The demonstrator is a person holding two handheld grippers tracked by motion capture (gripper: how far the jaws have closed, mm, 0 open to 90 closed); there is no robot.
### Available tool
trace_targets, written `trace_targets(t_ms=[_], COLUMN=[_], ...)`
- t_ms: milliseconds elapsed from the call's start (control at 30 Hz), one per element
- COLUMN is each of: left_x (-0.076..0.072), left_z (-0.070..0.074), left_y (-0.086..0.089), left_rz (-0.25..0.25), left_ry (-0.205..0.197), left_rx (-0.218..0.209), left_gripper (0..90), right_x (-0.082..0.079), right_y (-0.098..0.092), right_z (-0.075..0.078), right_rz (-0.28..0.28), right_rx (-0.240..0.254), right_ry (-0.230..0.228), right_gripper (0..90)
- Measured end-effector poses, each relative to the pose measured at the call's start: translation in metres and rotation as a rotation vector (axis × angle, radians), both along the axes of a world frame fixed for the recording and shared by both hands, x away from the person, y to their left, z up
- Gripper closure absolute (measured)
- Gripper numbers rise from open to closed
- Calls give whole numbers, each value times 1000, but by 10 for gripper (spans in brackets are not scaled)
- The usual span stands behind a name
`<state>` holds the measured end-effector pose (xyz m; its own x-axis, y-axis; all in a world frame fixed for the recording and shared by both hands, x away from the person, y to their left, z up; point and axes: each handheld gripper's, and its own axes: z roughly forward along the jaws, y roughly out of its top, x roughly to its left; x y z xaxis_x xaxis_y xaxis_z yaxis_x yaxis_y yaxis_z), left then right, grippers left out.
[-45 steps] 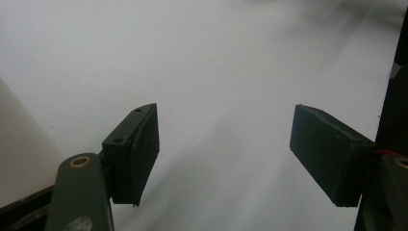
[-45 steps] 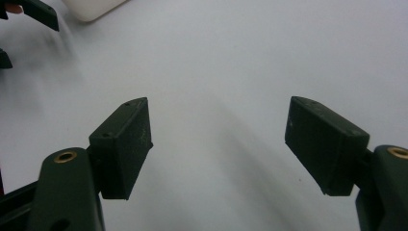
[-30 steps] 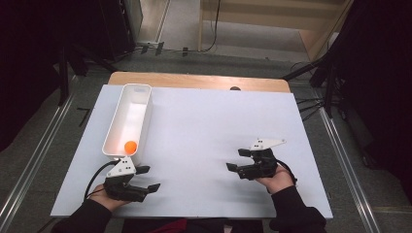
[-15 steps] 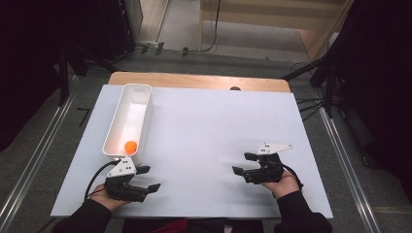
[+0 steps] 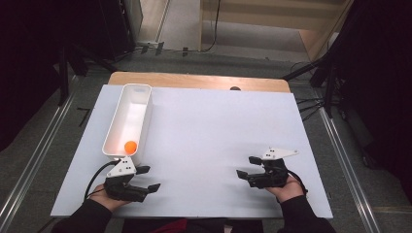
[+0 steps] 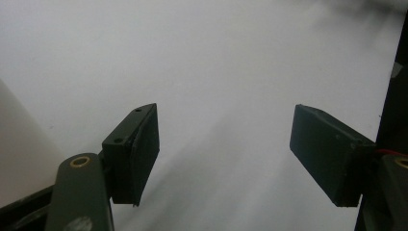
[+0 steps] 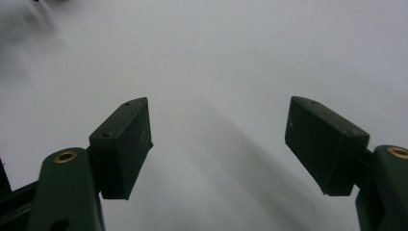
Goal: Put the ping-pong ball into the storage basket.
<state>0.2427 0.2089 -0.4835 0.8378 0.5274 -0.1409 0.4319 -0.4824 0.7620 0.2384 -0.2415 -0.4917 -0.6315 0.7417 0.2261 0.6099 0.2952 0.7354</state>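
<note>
A small orange ball (image 5: 130, 146) was observed lying at the near end of a long white bin (image 5: 141, 90). The bin was set lengthwise on the counter's (image 5: 214, 131) left side.

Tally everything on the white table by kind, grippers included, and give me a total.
White bin: 1
Orange ball: 1, lying in the bin
Gripper: 2, the left gripper and the right gripper
Total: 4
</note>
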Motion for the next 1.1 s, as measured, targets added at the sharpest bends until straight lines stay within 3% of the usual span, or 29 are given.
trace_targets(t_ms=[867, 1100], left_x=[0, 1], left_z=[0, 0], left_y=[0, 0], left_rz=[2, 1], left_ry=[2, 4], left_rx=[2, 1], left_gripper=[264, 264], right_x=[-12, -12], right_y=[-25, -25], right_z=[-8, -9], right_rz=[-63, -54], right_rx=[-16, -20], right_ry=[-5, -7], right_gripper=[233, 233])
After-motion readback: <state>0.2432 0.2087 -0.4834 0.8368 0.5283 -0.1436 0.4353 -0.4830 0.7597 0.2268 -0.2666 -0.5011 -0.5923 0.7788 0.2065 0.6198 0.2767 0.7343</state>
